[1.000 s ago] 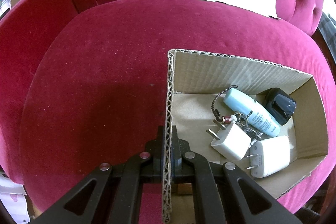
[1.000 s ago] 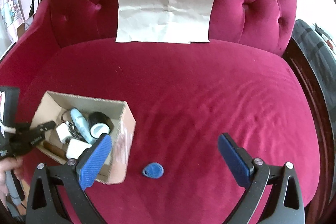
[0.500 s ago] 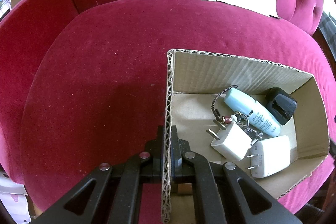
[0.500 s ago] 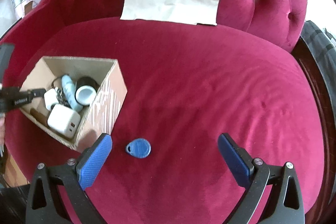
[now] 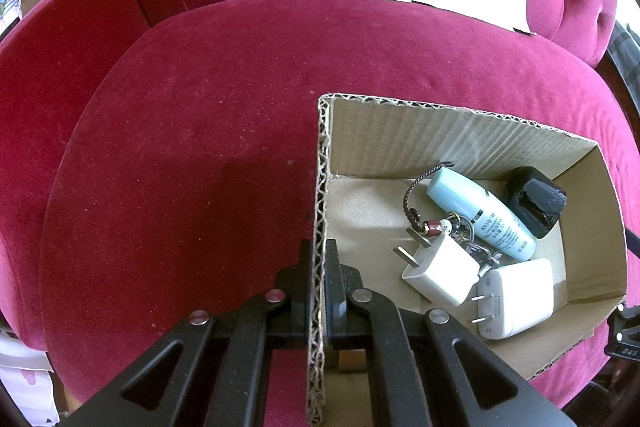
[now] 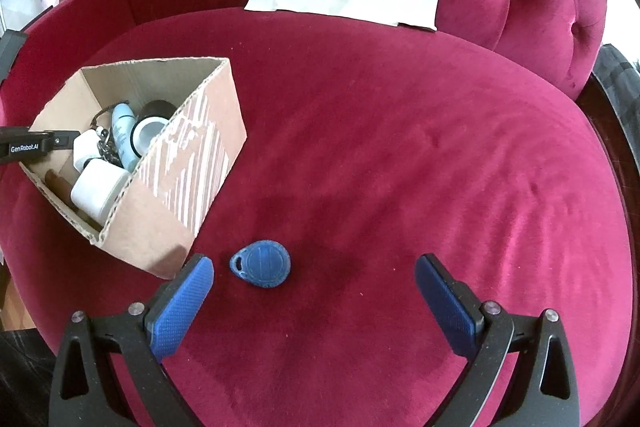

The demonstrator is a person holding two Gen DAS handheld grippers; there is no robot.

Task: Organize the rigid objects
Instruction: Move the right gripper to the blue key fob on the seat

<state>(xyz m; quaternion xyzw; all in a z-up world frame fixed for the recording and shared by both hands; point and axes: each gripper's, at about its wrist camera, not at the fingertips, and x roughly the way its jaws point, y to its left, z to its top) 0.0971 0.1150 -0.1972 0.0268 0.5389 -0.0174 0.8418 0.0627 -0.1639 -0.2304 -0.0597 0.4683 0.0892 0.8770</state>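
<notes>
Cardboard box (image 6: pixel 188 187) at 9 o'clock on sofa seat (image 6: pixel 400 147), wall clamped by left gripper (image 5: pixel 319 291); chargers, tube, keys inside. Blue key fob (image 6: pixel 262 263) loose at 6 o'clock, just ahead of the wide-open right gripper (image 6: pixel 314 269). Judged nearly done: fob remains unboxed.

The left gripper (image 5: pixel 319 275) is showing matte black angular linkages with round silver rivets; the right gripper (image 6: pixel 314 277) is wearing blue stippled pads (image 6: pixel 180 307) on black, triangle-cutout arms with silver screws.
</notes>
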